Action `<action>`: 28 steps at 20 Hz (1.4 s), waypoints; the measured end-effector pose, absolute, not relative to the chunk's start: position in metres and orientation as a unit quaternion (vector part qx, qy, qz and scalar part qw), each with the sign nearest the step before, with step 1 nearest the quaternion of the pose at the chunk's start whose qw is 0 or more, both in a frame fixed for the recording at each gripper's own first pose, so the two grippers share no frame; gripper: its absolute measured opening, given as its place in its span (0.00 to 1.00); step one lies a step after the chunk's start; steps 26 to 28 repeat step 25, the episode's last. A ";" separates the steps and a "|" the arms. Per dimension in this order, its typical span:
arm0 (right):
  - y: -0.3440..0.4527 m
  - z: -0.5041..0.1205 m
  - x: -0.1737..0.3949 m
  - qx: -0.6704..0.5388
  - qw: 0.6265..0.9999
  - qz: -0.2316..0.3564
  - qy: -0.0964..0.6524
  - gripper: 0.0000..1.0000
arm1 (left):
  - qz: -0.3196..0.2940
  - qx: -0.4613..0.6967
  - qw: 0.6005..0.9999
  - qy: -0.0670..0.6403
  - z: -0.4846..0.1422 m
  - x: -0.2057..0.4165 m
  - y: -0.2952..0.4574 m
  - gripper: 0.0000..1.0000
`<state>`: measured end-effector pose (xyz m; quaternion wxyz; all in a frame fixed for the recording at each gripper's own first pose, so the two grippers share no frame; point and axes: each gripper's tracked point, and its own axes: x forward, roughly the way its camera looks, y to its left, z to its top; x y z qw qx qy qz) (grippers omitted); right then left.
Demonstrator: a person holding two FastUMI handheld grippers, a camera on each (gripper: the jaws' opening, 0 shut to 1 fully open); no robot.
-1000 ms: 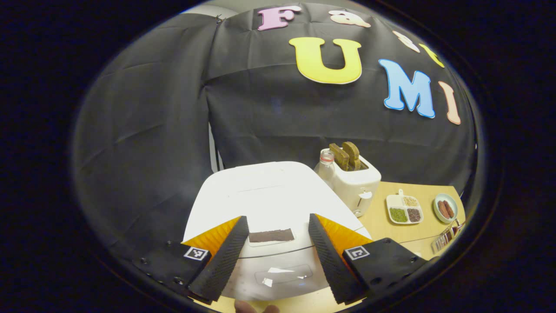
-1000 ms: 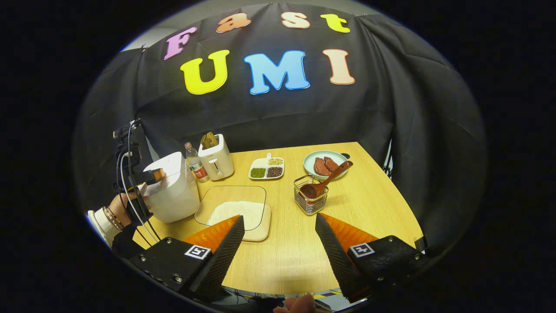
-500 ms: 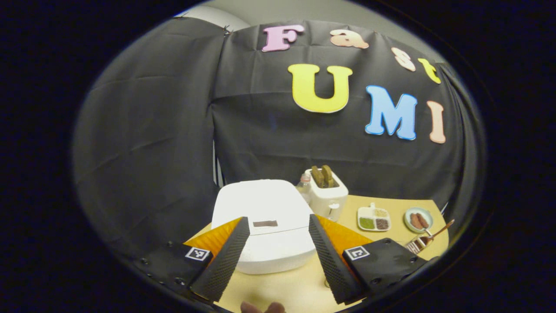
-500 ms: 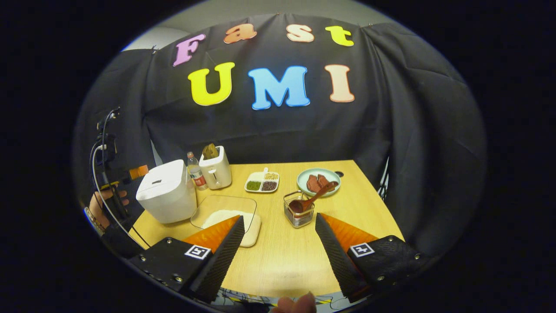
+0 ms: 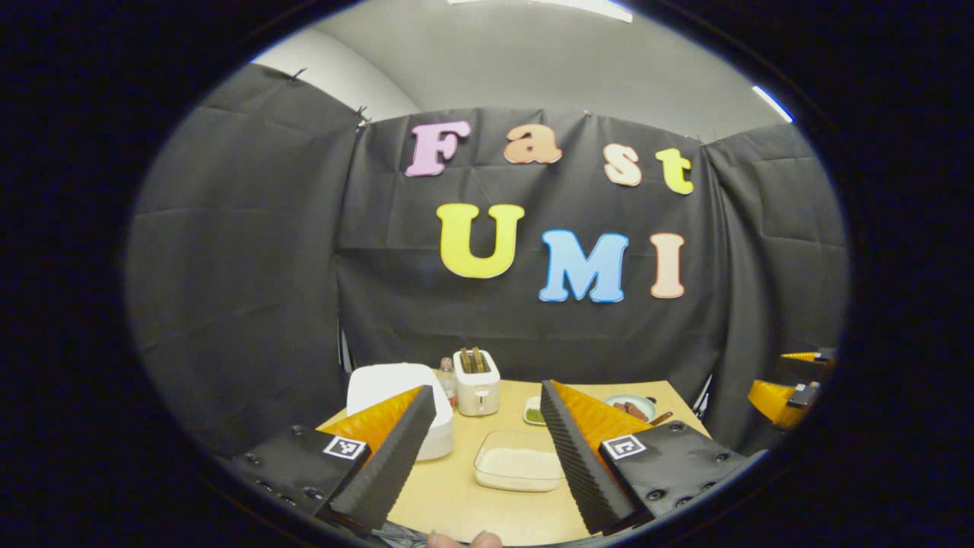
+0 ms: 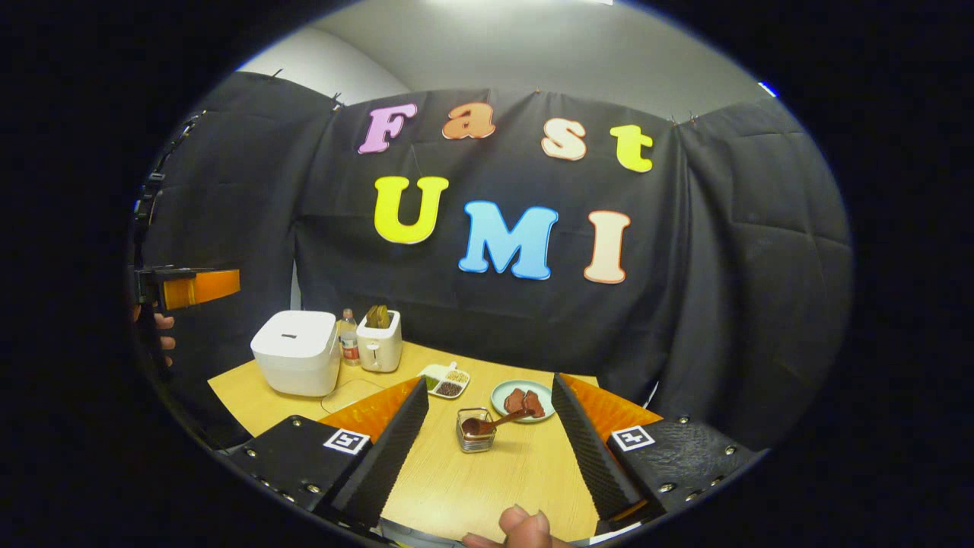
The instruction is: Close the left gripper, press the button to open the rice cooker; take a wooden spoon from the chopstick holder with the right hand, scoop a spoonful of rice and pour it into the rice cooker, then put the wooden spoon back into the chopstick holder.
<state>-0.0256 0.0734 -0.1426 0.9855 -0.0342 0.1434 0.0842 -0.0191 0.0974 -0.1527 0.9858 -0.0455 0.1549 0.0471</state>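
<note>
Both sets of jaws were spread wide and held nothing, left gripper [image 5: 481, 457] and right gripper [image 6: 487, 449] above the surface's [image 6: 487, 487] near edge. Far left sat the closed rice cooker [image 6: 297, 352]; the wooden spoon [image 6: 491, 422] rested in the chopstick holder [image 6: 476, 435].

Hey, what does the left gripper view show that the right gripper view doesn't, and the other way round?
Left gripper view: the white rice in the clear square dish, and the right gripper at the edge. Right gripper view: the wire chopstick holder, and the left gripper in a hand. Both: the closed white rice cooker, white toaster, wooden table.
</note>
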 end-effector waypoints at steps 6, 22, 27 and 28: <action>0.039 -0.055 -0.041 -0.023 0.993 0.039 0.106 0.97 | 0.004 -0.019 0.997 0.078 -0.049 -0.049 0.049 0.94; 0.085 0.025 -0.065 -0.001 0.998 0.018 0.063 0.97 | -0.032 -0.073 0.996 0.034 -0.008 -0.054 0.085 0.94; 0.090 0.021 -0.065 -0.001 0.997 0.021 0.072 0.97 | -0.029 -0.076 0.996 0.046 -0.017 -0.051 0.091 0.93; 0.090 0.021 -0.065 -0.001 0.997 0.021 0.072 0.97 | -0.029 -0.076 0.996 0.046 -0.017 -0.051 0.091 0.93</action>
